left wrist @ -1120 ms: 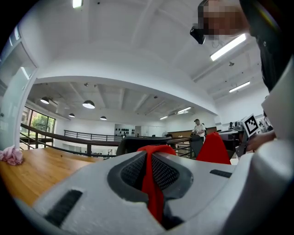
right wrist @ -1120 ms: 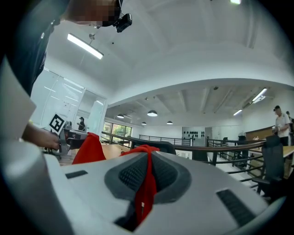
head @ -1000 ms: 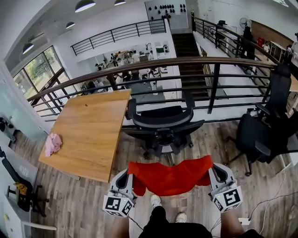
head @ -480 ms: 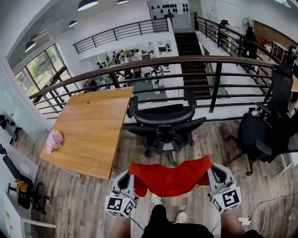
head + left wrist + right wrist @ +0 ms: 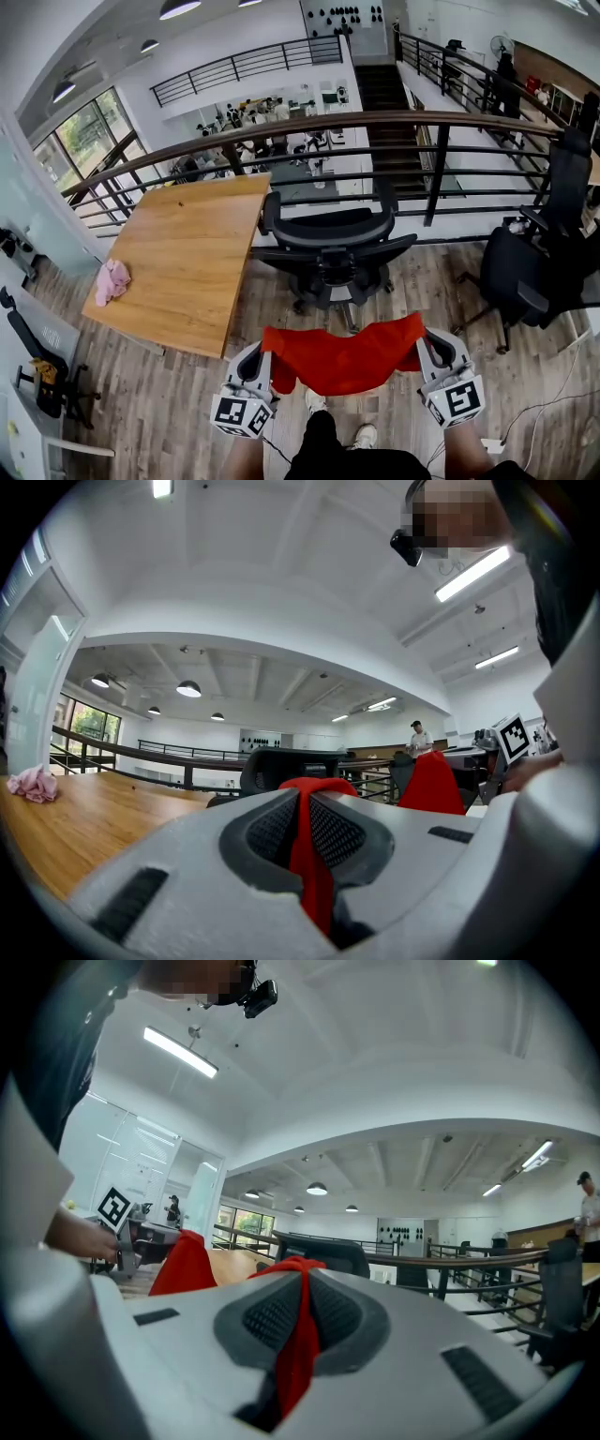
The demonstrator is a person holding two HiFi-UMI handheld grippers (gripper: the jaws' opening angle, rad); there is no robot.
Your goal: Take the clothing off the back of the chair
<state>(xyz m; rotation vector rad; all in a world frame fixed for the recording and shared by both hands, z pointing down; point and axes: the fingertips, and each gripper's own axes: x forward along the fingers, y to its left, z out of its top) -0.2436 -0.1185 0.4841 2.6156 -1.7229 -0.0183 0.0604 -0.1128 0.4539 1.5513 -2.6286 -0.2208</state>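
Note:
A red garment [image 5: 342, 359] hangs stretched between my two grippers in the head view, held clear of the black office chair [image 5: 328, 246] that stands just beyond it. My left gripper [image 5: 266, 353] is shut on the garment's left edge, and red cloth [image 5: 307, 841] shows pinched between its pads. My right gripper [image 5: 419, 349] is shut on the right edge, with the red cloth [image 5: 298, 1335] squeezed in its jaws. The chair's back [image 5: 323, 1250] shows bare past the right gripper. Both grippers point level at chest height.
A wooden table [image 5: 183, 262] with a pink cloth [image 5: 111, 280] on it stands at the left. A metal railing [image 5: 375, 155] runs behind the chair. Two more black chairs [image 5: 534, 272] stand at the right. The person's shoes [image 5: 337, 422] are on the wood floor below.

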